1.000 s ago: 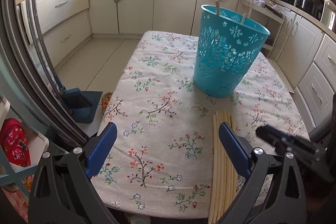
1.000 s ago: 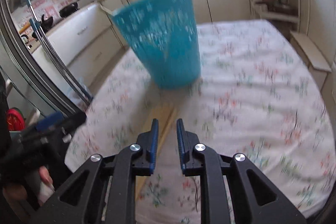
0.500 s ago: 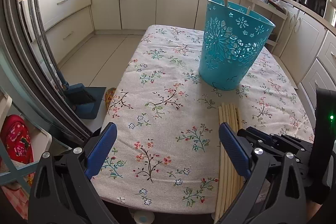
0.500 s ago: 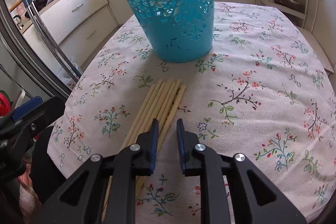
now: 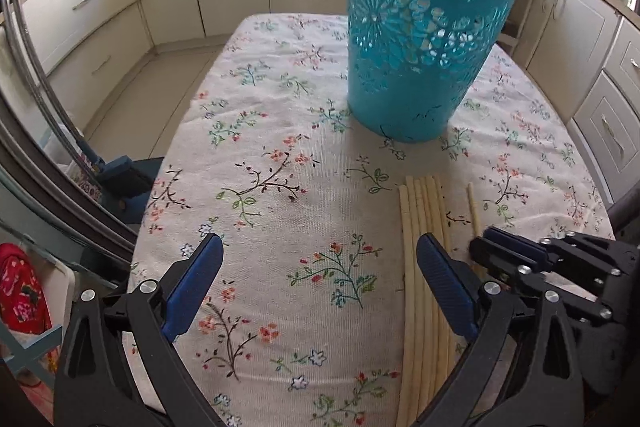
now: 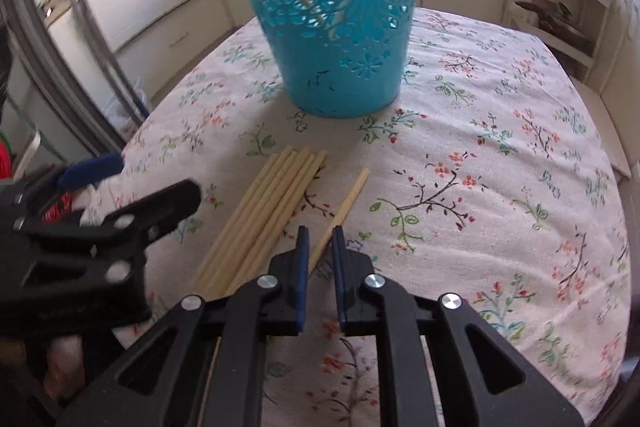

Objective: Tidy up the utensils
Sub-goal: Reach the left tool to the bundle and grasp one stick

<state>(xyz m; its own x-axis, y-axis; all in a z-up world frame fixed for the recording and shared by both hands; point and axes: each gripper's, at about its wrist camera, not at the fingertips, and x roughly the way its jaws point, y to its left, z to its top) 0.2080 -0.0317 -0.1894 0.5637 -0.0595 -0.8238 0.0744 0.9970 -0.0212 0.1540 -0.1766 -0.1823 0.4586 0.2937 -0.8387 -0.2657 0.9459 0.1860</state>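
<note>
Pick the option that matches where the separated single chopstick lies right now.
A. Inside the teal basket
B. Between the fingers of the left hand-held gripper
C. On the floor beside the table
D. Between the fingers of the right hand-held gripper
D: in the right wrist view the single chopstick runs back between the narrow-set fingers of the right hand-held gripper, apart from the chopstick bundle on the tablecloth.

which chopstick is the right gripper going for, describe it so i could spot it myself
Start at the blue cut-out basket standing on the floral tablecloth; in front of it lies a tight bundle of pale chopsticks. The one meant is the single chopstick lying apart to the bundle's right, its near end between the fingers of the right gripper.
</note>
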